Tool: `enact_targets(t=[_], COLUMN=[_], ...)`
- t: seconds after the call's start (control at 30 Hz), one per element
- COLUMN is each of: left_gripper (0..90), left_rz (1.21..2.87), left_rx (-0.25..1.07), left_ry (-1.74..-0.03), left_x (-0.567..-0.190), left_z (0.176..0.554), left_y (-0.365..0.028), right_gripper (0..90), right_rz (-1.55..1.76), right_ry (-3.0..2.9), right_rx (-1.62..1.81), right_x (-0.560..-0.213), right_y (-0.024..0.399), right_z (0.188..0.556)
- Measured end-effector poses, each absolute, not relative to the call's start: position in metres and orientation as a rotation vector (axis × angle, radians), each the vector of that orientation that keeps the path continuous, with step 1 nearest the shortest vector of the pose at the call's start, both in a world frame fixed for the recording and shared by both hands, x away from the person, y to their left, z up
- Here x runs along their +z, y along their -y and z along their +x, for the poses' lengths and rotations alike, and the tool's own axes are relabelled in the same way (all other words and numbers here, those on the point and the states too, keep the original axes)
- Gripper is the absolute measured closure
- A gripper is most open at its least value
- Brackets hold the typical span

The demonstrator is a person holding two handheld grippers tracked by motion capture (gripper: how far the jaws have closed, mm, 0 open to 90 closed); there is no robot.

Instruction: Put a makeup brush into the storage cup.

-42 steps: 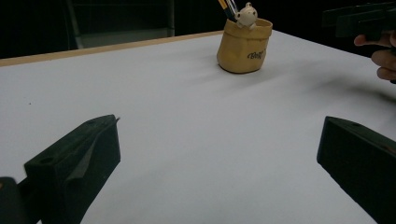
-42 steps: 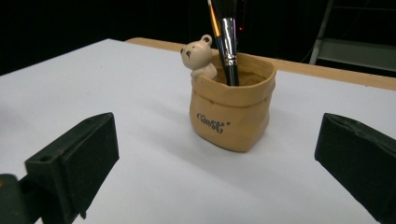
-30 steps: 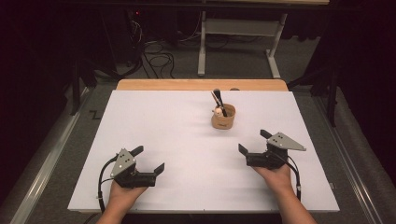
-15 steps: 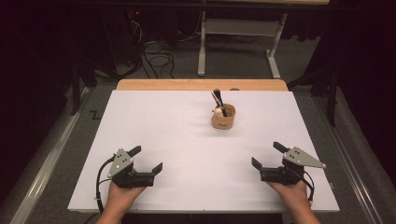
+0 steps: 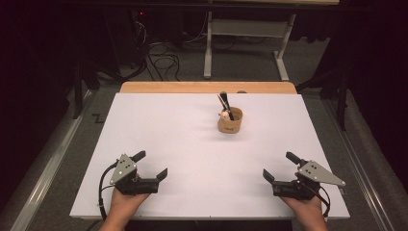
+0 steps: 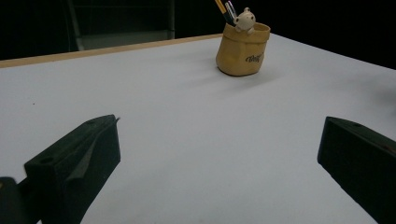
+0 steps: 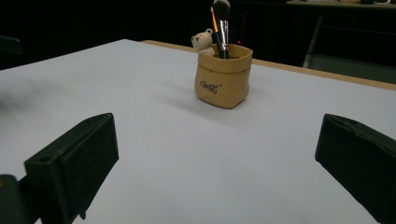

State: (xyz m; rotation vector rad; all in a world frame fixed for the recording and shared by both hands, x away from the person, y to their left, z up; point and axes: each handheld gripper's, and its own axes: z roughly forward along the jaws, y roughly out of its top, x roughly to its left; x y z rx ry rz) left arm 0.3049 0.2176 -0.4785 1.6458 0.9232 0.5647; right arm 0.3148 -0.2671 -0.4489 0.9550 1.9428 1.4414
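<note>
Item one: our left gripper (image 5: 152, 165), held in our left hand (image 5: 126, 201) at the near left of the white table (image 5: 159, 130). Jaws spread wide, nothing between them; in the left gripper view only bare tabletop lies in the gap. A black cable loops from its rear, and a grey three-cornered plate sits on top.

Item two: our right gripper (image 5: 279, 166), held in our right hand (image 5: 303, 207) at the near right of the table. Jaws likewise parted and unloaded, with plain white surface between them in the right gripper view. It carries a grey plate of the same kind.

Item three: tan holder (image 5: 230, 121), shaped like a small soft sack with dark lettering on its side. We see it upright on the far half of the table, a little right of centre, well apart from both grippers and touched by neither. A small pale bear figure (image 7: 202, 42) perches at its rim.

Item four: contents of the holder. A dark-bristled brush (image 7: 221, 14) stands upright with its head up, and beside it a slim orange-shafted stick (image 7: 214, 23), whose kind we cannot tell.

Item five: a wooden strip (image 5: 207, 87) runs along the far edge of the table.
</note>
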Motion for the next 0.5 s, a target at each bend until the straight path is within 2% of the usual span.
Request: enact_targets(t=[0.5], left_gripper=[0.3], left_rz=[1.634], left_rx=[0.568], left_ry=[-0.925], left_x=[-0.4766], left_z=[0.3043], left_y=[-0.2216], right_gripper=[0.1], right_rz=[0.990], right_ry=[-1.950], right_rx=[1.443], right_x=[-0.4524], right_y=[0.2700], right_z=[0.3182])
